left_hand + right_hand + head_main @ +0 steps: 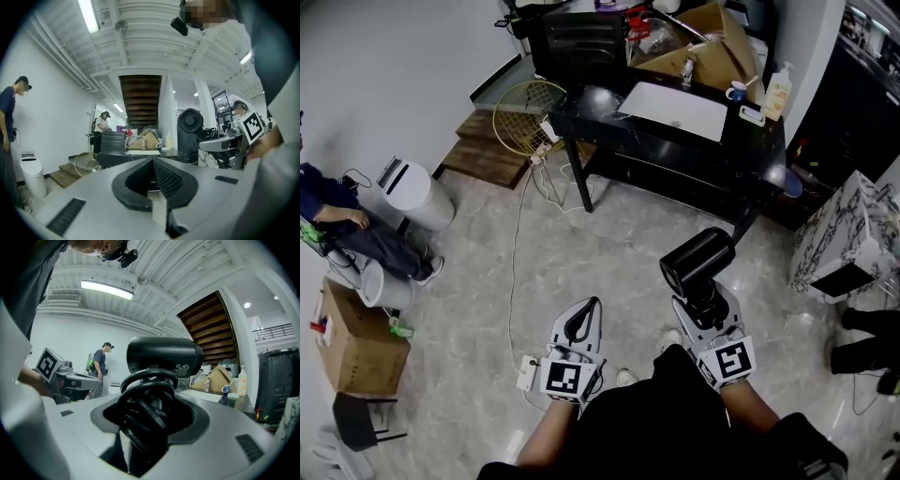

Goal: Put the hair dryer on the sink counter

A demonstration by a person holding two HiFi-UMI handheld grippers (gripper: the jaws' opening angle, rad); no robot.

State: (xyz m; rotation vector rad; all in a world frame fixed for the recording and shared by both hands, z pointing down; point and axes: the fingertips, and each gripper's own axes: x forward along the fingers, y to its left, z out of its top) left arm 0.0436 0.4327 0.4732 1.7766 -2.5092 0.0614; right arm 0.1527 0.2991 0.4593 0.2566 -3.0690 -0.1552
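Observation:
A black hair dryer [698, 260] stands upright over the floor, its handle wrapped in coiled cord, and my right gripper [704, 302] is shut on that handle. In the right gripper view the hair dryer [164, 355] fills the middle, above the right gripper [149, 416]. My left gripper [589, 314] hangs beside it to the left, jaws together with nothing between them; the left gripper view shows the left gripper [154, 180] the same way. The black sink counter [656, 141] with its white basin [675, 111] stands farther ahead across the floor.
On the counter are a cardboard box [703, 42], a cup [736, 91] and a soap bottle [778, 91]. A round wire guard [527, 114] leans by wooden steps. A white bin [414, 195] and a seated person are at left. A marbled box [848, 239] stands at right. A power strip [527, 372] lies near my feet.

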